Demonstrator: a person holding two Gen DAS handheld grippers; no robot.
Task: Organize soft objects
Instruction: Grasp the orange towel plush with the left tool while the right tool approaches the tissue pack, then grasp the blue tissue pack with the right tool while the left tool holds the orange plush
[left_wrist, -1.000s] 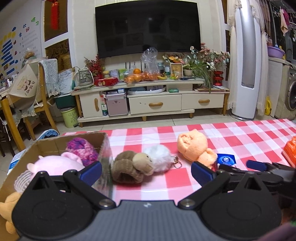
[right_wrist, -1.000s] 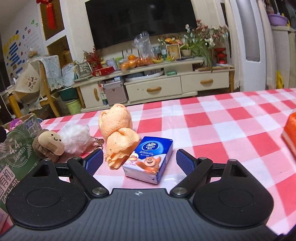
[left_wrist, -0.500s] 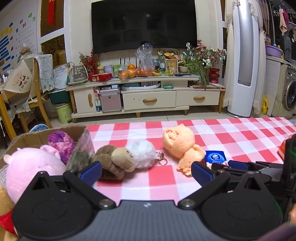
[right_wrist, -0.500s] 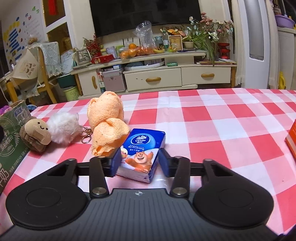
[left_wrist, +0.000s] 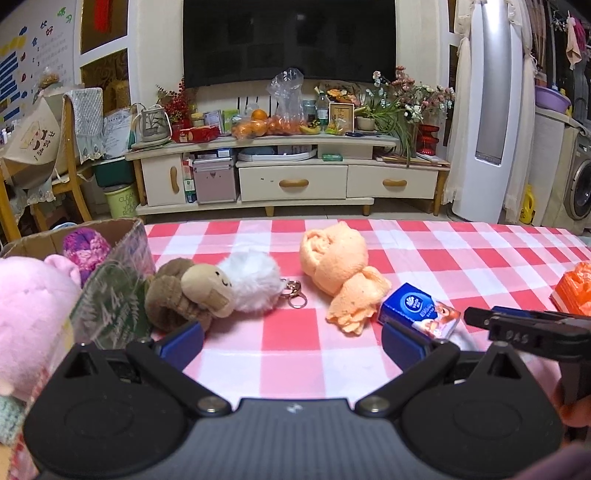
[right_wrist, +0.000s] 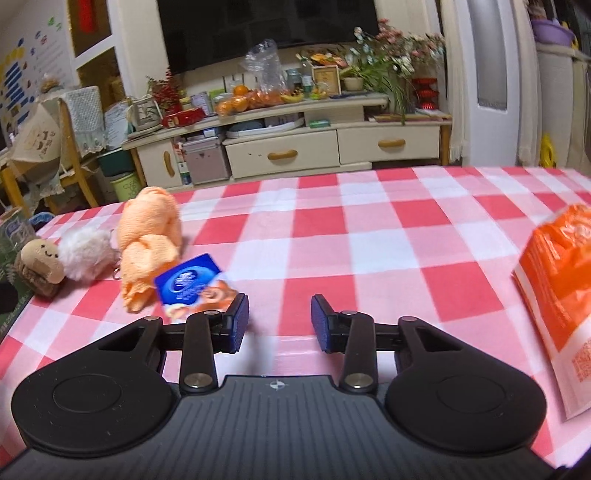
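A blue tissue pack (right_wrist: 192, 286) lies on the checked tablecloth, just left of my right gripper (right_wrist: 279, 324), whose jaws are partly open with nothing between them. The pack also shows in the left wrist view (left_wrist: 419, 310). An orange towel (left_wrist: 341, 271) lies beside it; it also shows in the right wrist view (right_wrist: 149, 240). A brown plush (left_wrist: 192, 293) and a white fluffy keychain (left_wrist: 253, 280) lie left of the towel. My left gripper (left_wrist: 291, 341) is open and empty above the cloth. A cardboard box (left_wrist: 110, 295) at the left holds a pink plush (left_wrist: 29, 314) and a purple knit item (left_wrist: 86, 249).
An orange plastic bag (right_wrist: 561, 280) lies at the right on the table. The table's far edge faces a TV cabinet (left_wrist: 291, 177). A wooden chair (left_wrist: 70, 162) stands beyond the box at the left.
My right gripper closed on the tissue pack half a second ago, then shifted right and opened partly; the pack now lies tilted outside its left finger. The left gripper drew back a little.
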